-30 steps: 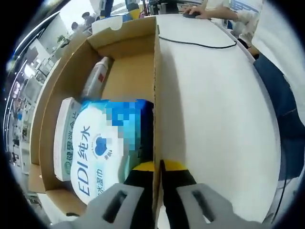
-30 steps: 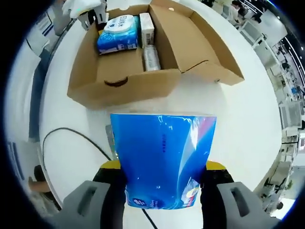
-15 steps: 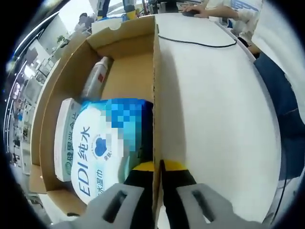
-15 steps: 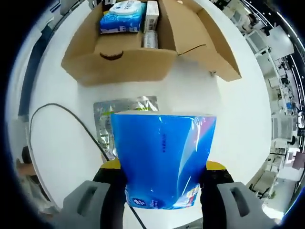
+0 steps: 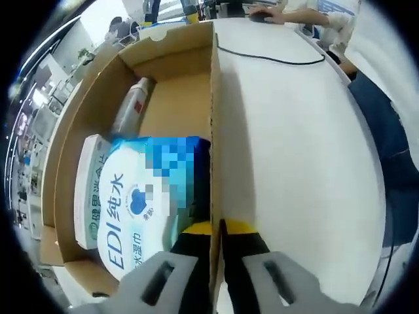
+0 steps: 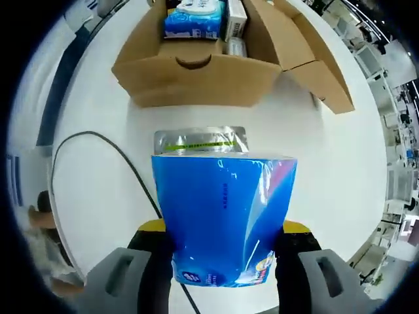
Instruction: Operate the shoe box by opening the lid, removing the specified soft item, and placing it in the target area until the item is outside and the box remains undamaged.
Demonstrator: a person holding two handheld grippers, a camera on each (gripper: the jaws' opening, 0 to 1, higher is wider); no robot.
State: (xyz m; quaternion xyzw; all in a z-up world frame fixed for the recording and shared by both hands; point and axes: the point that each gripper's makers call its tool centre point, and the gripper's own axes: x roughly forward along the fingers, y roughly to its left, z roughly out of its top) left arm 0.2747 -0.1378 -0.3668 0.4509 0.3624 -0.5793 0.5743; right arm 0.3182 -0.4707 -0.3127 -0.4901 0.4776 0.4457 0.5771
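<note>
My right gripper [image 6: 224,243] is shut on a blue soft tissue pack [image 6: 222,219], held above the white table outside the box. Beyond it stands the open cardboard shoe box [image 6: 196,75], lid flap folded out to the right. My left gripper [image 5: 217,243] is shut on the box's side wall [image 5: 215,131], one jaw inside and one outside. Inside the box lie a wet-wipes pack [image 5: 134,209], a white carton [image 5: 88,190] and a silver bottle [image 5: 131,104].
A silver foil pouch [image 6: 200,140] lies flat on the table between the tissue pack and the box. A black cable [image 6: 111,157] curves across the table at left. A person's hand on a mouse [image 5: 275,14] sits at the table's far end.
The right gripper view has pulled back from the box with the tissue pack; the silver pouch has come fully into sight below it. The left gripper has held still on the box wall.
</note>
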